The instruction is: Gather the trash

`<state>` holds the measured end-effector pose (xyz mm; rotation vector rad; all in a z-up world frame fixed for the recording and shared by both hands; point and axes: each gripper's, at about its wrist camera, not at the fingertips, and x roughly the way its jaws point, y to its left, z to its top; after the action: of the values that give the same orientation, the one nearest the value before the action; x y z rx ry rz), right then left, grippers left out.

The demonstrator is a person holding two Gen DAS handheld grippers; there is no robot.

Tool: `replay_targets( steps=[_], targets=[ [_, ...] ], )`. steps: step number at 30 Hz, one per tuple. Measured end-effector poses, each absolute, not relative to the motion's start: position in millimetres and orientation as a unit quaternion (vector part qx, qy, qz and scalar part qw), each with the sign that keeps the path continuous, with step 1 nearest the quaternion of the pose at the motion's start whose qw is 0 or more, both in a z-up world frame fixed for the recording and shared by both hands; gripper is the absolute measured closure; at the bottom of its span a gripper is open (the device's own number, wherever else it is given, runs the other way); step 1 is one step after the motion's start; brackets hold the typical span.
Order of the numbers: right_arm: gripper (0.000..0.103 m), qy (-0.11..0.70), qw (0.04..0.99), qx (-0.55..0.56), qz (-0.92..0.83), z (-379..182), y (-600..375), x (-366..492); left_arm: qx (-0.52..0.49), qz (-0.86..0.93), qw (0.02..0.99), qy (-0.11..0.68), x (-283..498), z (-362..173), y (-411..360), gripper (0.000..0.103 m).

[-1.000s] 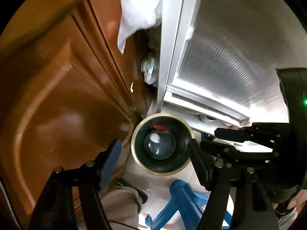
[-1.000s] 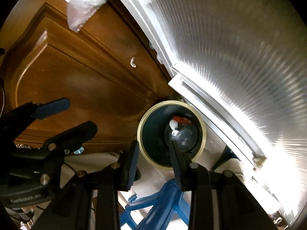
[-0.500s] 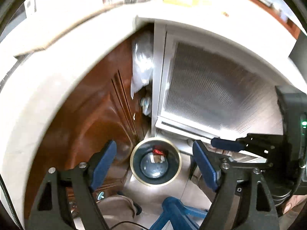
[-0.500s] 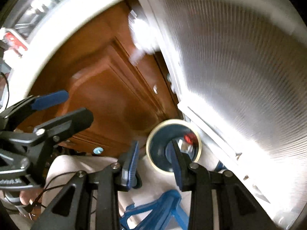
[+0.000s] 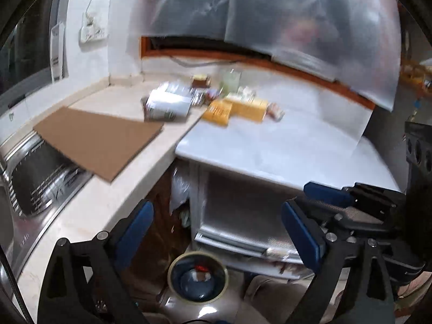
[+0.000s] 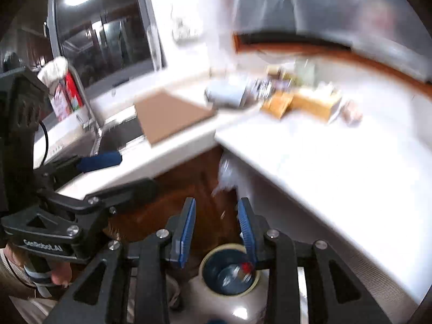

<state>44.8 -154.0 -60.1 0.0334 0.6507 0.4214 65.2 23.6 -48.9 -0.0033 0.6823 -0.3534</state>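
Bin (image 5: 198,280) has dropped low below me; counter trash (image 5: 167,105) now fills view. Left gripper (image 5: 216,232) spread wide, right gripper (image 6: 216,229) parted, both empty, ready for more.

A brown cardboard sheet (image 5: 100,140) is seen lying on the pale worktop (image 5: 89,205), partly over a steel sink (image 5: 40,181). A wall socket (image 5: 93,31) is mounted above.
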Motion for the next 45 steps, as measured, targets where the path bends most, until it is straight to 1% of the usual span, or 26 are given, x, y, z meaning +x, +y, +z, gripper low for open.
replay_targets(
  steps=[5, 7, 11, 16, 19, 21, 25, 27, 28, 34, 37, 39, 41, 43, 45],
  targets=[
    [0.070, 0.294, 0.942, -0.008, 0.162, -16, -173, 52, 0.007, -0.184, 0.930, 0.317, 70, -8, 8, 0.008],
    [0.070, 0.295, 0.944, -0.016, 0.148, -8, -182, 62, 0.020, -0.192, 0.930, 0.312, 75, 8, -1, 0.008],
    [0.070, 0.317, 0.941, -0.021, 0.116, -1, -207, 89, 0.042, -0.201, 0.927, 0.314, 92, 24, -17, 0.008],
    [0.070, 0.349, 0.932, 0.001, 0.094, -5, -250, 141, 0.054, -0.223, 0.910, 0.347, 136, 32, -46, 0.008],
    [0.070, 0.363, 0.928, 0.014, 0.079, -13, -275, 174, 0.041, -0.230, 0.900, 0.367, 168, 27, -60, 0.009],
    [0.070, 0.375, 0.924, 0.022, 0.069, -19, -287, 194, 0.026, -0.228, 0.894, 0.385, 194, 22, -70, 0.015],
    [0.070, 0.384, 0.921, 0.016, 0.058, -31, -302, 237, 0.002, -0.226, 0.879, 0.419, 248, 6, -96, 0.022],
    [0.070, 0.384, 0.922, 0.000, 0.049, -40, -303, 255, -0.003, -0.218, 0.874, 0.434, 273, -4, -109, 0.031],
    [0.070, 0.388, 0.921, -0.006, 0.045, -46, -303, 266, -0.006, -0.215, 0.872, 0.441, 287, -10, -116, 0.033],
    [0.070, 0.418, 0.907, 0.004, 0.052, -80, -306, 318, -0.033, -0.198, 0.866, 0.458, 336, -30, -139, 0.033],
    [0.070, 0.426, 0.903, -0.012, 0.054, -95, -302, 336, -0.043, -0.192, 0.862, 0.467, 350, -36, -147, 0.033],
    [0.069, 0.427, 0.902, -0.029, 0.049, -103, -299, 345, -0.050, -0.192, 0.858, 0.474, 360, -40, -155, 0.033],
    [0.070, 0.412, 0.909, -0.044, 0.040, -103, -298, 349, -0.057, -0.192, 0.854, 0.481, 369, -45, -160, 0.033],
    [0.070, 0.411, 0.910, -0.042, 0.045, -103, -302, 354, -0.063, -0.191, 0.849, 0.488, 377, -50, -166, 0.033],
    [0.076, 0.409, 0.911, -0.026, 0.050, -101, -310, 357, -0.068, -0.186, 0.847, 0.494, 383, -54, -170, 0.033]
  ],
)
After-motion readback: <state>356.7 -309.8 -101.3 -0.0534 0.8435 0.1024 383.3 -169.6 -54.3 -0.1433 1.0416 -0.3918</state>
